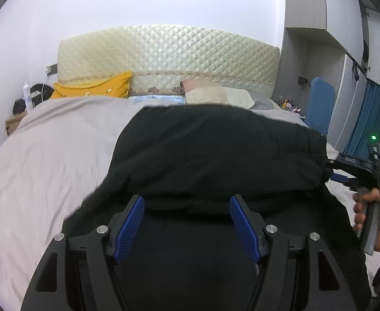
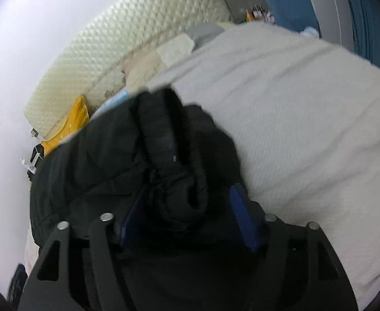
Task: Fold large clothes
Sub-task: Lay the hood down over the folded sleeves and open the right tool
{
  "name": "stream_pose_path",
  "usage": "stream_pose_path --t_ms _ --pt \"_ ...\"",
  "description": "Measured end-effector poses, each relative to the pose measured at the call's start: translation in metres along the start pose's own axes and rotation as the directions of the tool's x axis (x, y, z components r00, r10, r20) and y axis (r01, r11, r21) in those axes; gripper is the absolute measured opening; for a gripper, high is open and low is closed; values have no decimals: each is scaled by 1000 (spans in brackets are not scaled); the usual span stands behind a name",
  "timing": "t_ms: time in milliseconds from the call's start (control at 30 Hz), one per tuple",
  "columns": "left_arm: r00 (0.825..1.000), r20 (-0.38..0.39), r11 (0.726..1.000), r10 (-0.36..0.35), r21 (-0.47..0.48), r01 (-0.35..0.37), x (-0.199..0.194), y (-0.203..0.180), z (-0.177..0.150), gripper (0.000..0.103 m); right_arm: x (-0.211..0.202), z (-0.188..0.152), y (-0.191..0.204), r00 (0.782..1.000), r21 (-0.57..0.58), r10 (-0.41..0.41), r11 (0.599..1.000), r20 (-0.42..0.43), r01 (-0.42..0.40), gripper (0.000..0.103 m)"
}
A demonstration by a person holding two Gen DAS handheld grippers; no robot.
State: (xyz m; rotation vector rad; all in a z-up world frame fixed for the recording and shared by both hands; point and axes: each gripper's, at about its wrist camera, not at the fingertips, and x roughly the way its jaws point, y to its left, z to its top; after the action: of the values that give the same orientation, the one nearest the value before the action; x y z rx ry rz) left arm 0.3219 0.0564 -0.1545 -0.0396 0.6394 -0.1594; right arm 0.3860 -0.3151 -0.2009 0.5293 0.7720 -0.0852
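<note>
Two grippers work a black jacket point(image 1: 215, 150) at frame centre, mid-fold. Left gripper point(image 1: 187, 223) gapes wide and empty; right gripper point(image 2: 187, 207) appears clamped on a padded roll. Next, I judge, the left needs a hold.

The bed point(image 1: 47, 160) fills the lower half of the left wrist frame under a pale grey cover, with a black padded jacket point(image 1: 215, 150) spread across its centre. At the top, against the quilted cream headboard point(image 1: 169, 51), sit a yellow pillow point(image 1: 99, 86) left of centre and a beige pillow point(image 1: 215, 94) right of centre.
</note>
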Motion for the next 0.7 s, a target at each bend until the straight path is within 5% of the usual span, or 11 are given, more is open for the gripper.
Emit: stream_pose_path --t_ms 167,300,400,700 --pt "1000 25 1000 -6 -10 6 18 -6 46 68 -33 25 15 987 -93 -69 992 143 82 76" --pt "1000 19 1000 23 12 -24 53 -11 81 68 -38 32 70 969 -306 -32 946 244 108 79" --pt "999 -6 999 38 6 -38 85 -13 98 68 -10 26 102 981 -412 30 910 191 52 79" --pt "992 -91 994 84 78 -77 165 -14 94 69 73 14 126 991 -493 -15 866 130 78 79"
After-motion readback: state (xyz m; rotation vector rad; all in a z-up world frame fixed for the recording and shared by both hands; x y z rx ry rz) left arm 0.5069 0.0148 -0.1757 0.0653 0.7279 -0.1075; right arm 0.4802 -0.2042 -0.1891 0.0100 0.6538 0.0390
